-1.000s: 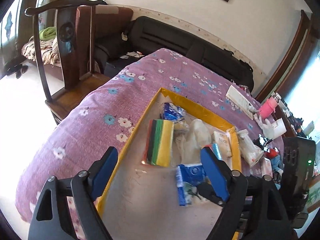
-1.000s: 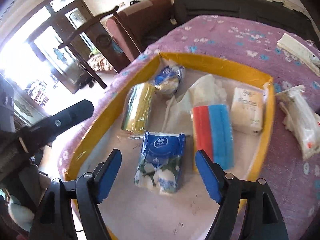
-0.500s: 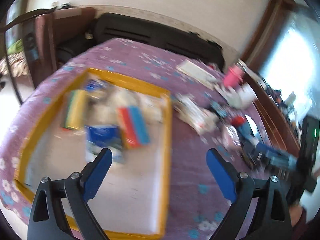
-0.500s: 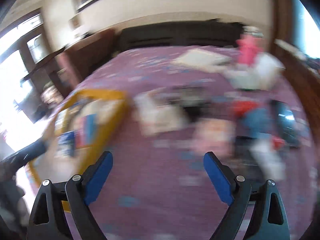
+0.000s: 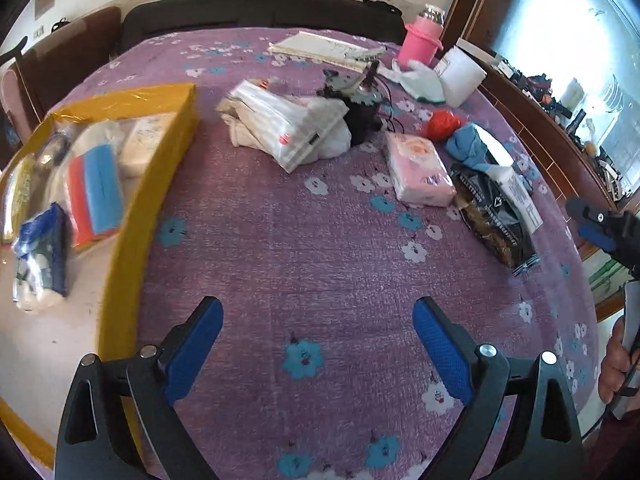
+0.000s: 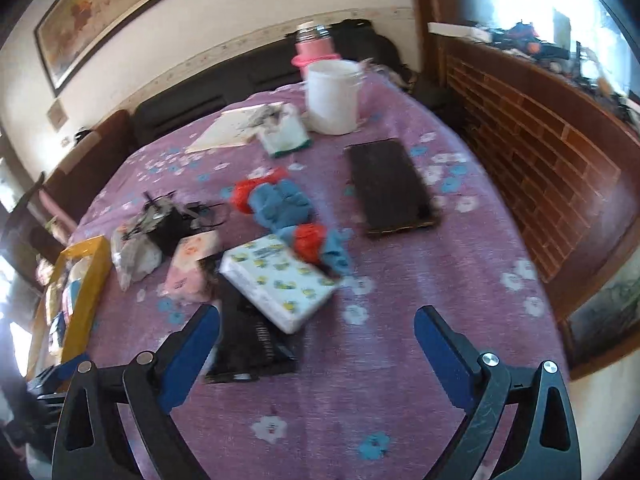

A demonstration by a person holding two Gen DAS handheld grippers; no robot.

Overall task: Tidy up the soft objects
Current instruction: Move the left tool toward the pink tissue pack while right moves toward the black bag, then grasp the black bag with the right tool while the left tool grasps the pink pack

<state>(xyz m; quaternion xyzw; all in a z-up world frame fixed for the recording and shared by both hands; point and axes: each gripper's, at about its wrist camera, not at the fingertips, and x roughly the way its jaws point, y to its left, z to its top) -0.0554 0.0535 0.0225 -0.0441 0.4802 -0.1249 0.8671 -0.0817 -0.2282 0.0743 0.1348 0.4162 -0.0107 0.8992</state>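
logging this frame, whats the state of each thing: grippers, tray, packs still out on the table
left gripper: open, empty, over bare cloth
right gripper: open, empty, jaws just opened wider
yellow tray: open-topped, partly filled
sponge: in tray, flat
pink pack: outside tray, flat
minion pack: outside tray, resting on black packet
white cup: upright

Round tabletop (image 5: 320, 248) with a purple flowery cloth. Sitting on it: yellow-rimmed tray (image 5: 132, 216) on the left, pink tissue pack (image 5: 420, 172), clear bag of white stuff (image 5: 288, 128), dark snack bag (image 5: 496, 216), and a pink bottle (image 5: 420, 40) at the back.
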